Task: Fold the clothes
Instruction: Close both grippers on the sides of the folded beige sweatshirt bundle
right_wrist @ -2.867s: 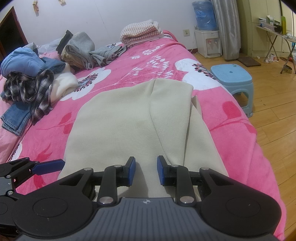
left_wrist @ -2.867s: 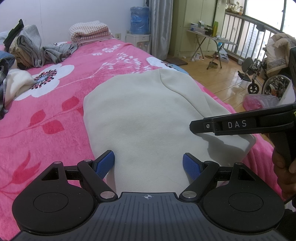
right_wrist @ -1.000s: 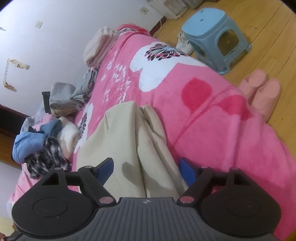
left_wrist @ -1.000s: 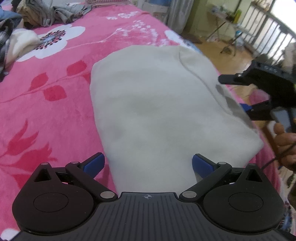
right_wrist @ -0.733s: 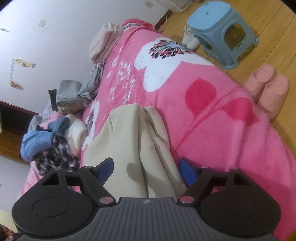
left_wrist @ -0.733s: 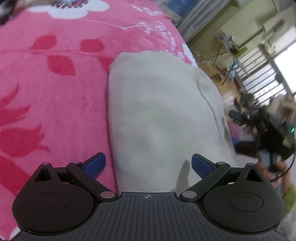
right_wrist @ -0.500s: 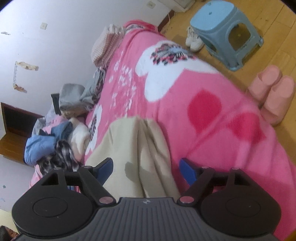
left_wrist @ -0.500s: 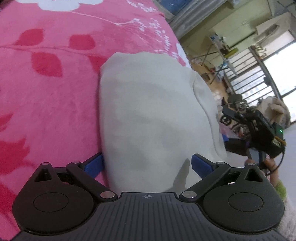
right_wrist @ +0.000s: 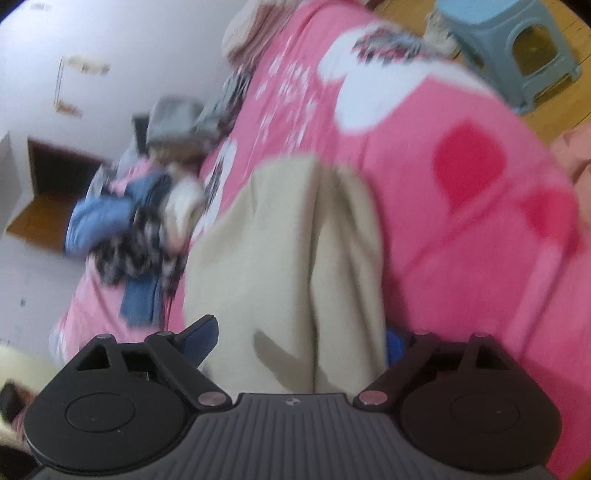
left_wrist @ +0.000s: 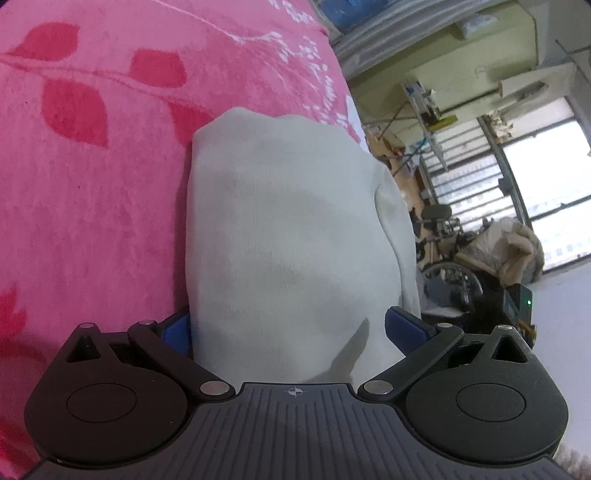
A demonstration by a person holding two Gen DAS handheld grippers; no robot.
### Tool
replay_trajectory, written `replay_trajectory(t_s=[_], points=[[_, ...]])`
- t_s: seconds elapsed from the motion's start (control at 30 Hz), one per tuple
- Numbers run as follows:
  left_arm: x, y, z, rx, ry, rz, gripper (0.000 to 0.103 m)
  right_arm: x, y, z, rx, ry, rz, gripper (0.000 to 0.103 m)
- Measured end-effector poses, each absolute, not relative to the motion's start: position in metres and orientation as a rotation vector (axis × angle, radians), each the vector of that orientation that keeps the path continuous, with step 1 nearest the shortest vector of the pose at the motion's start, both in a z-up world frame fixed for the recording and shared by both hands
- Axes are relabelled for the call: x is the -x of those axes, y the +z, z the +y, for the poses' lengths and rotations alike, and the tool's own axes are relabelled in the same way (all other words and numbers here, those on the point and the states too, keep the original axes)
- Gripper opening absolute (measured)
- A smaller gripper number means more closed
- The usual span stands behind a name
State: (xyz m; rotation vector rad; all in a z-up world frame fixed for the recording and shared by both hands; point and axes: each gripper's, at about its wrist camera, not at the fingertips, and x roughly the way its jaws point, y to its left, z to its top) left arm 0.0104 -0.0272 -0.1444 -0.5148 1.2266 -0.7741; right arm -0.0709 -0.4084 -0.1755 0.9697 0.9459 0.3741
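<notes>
A cream folded garment (left_wrist: 288, 229) lies on the pink flowered bedspread (left_wrist: 85, 177). My left gripper (left_wrist: 291, 328) is open, its blue pads on either side of the garment's near edge, the cloth between the jaws. In the blurred right wrist view the same garment (right_wrist: 288, 243) runs away from me with a lengthwise fold. My right gripper (right_wrist: 299, 339) is open, its pads straddling the garment's near end; the right pad is partly hidden by cloth.
A heap of unfolded clothes (right_wrist: 147, 221) lies at the far left of the bed. Folded items (right_wrist: 251, 29) sit at the bed's far end. A blue stool (right_wrist: 517, 48) and pink slippers (right_wrist: 576, 155) are on the wooden floor. A wheelchair (left_wrist: 443, 236) stands beyond the bed.
Both grippers have dropped lower and closer to the garment's near edge, the cloth now between their open jaws. The right view has swung and blurred with motion.
</notes>
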Motion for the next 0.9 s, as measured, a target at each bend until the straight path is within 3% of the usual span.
replay_trajectory(t_s=[0.33,0.43,0.9], points=[[-0.016,-0.147,-0.035,0.52,-0.771,1.247,0.103,0.041,-0.181,-0.389,-0.964,0.484,0.958,0.091],[-0.015,-0.144,-0.035,0.54,-0.767,1.254,0.102,0.044,-0.177,-0.383,-0.954,0.503,0.965,0.086],[-0.027,-0.119,-0.017,0.592,-0.761,1.288,0.1,0.049,-0.18,-0.358,-1.157,0.52,0.978,0.082]])
